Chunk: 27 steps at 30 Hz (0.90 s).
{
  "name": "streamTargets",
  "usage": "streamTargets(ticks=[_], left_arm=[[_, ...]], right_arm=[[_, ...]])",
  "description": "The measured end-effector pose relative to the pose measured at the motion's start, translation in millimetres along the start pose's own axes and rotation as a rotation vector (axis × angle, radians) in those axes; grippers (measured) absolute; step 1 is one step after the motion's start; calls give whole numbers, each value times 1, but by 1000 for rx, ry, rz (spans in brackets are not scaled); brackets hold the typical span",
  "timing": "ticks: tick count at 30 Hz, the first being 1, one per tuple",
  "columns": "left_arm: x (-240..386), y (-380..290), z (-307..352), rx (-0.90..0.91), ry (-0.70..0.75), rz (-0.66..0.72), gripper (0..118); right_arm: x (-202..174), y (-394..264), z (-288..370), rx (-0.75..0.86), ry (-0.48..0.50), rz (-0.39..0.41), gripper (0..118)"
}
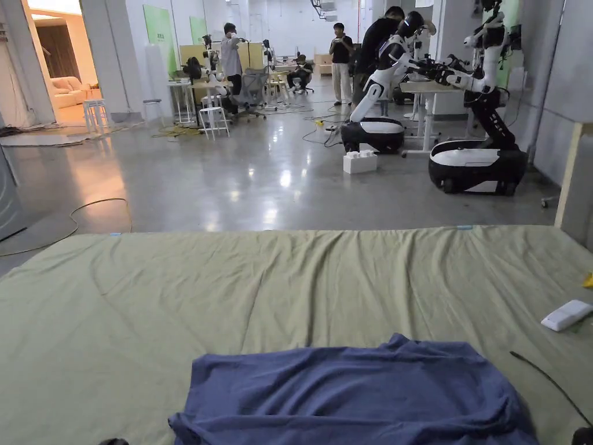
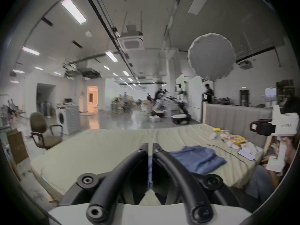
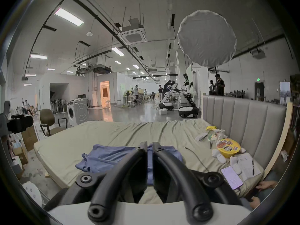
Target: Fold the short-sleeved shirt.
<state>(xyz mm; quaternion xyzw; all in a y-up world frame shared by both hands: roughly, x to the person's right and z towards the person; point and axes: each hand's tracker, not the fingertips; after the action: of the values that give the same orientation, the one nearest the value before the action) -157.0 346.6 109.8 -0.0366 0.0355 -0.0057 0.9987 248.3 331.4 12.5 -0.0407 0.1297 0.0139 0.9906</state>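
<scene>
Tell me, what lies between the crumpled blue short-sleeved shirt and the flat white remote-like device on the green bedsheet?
Between the blue shirt and the white device, the head view shows a thin dark cable on bare sheet.

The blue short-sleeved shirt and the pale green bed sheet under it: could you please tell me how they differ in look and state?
The blue short-sleeved shirt is dark blue; the pale green bed sheet is light olive. The shirt is rumpled into deep folds near the front edge, while the sheet lies spread out with only shallow creases. The shirt covers a small patch; the sheet spans the whole mattress. Both are soft plain cloth.
</scene>
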Motion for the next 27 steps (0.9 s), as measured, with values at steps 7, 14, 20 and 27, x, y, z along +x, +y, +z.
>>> streamTargets(ticks=[7, 14, 20, 27], left_arm=[[4, 3, 1, 6, 8, 26, 0], [-1, 4, -4, -8, 7, 28, 0], [-8, -8, -22, -63, 5, 36, 0], [-33, -50, -78, -211, -4, 96, 1]], right_arm=[[4, -2, 8, -28, 5, -12, 0], [2, -4, 5, -34, 7, -21, 0], [3, -10, -5, -74, 31, -64, 0], [1, -25, -17, -143, 62, -76, 0]])
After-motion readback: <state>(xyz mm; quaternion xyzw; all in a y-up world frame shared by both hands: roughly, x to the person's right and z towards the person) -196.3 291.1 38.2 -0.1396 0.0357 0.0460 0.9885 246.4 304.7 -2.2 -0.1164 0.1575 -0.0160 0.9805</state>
